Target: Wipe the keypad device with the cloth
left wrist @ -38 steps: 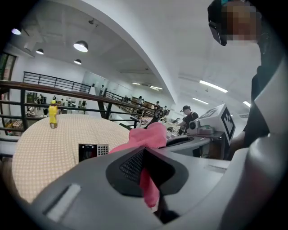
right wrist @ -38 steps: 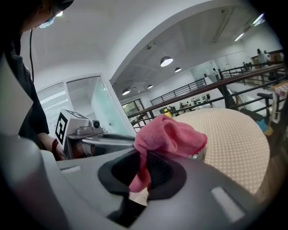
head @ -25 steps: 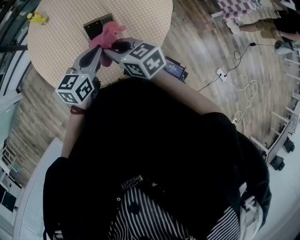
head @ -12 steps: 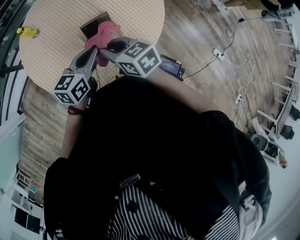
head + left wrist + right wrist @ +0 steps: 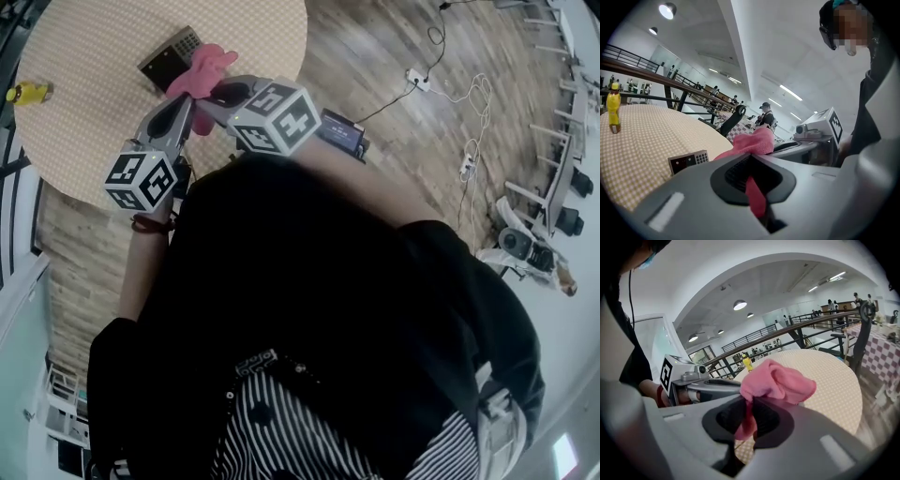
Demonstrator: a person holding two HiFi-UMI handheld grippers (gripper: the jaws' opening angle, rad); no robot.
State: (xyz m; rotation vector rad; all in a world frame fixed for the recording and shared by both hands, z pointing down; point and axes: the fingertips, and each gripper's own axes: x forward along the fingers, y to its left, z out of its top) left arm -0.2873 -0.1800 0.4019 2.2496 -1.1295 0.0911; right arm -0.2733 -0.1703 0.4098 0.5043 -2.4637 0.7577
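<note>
A pink cloth (image 5: 202, 67) hangs bunched in the air between both grippers, above the near side of the round checked table (image 5: 94, 141). My left gripper (image 5: 187, 101) is shut on a strip of the cloth (image 5: 753, 194), and my right gripper (image 5: 212, 94) is shut on another fold (image 5: 746, 420). The keypad device (image 5: 169, 58), dark with a grey key block, lies flat on the table just beyond the cloth; it also shows in the left gripper view (image 5: 688, 161). The cloth is not touching it. The two grippers' noses nearly meet.
A yellow bottle (image 5: 26, 92) stands near the table's left edge. On the wood floor to the right lie a small dark box with a blue screen (image 5: 343, 134), a power strip (image 5: 416, 79) and white cables. The person's dark body fills the lower frame.
The head view has swung, so the table, keypad device and bottle slid left in the frame. Both grippers stay shut on the cloth in much the same pose.
</note>
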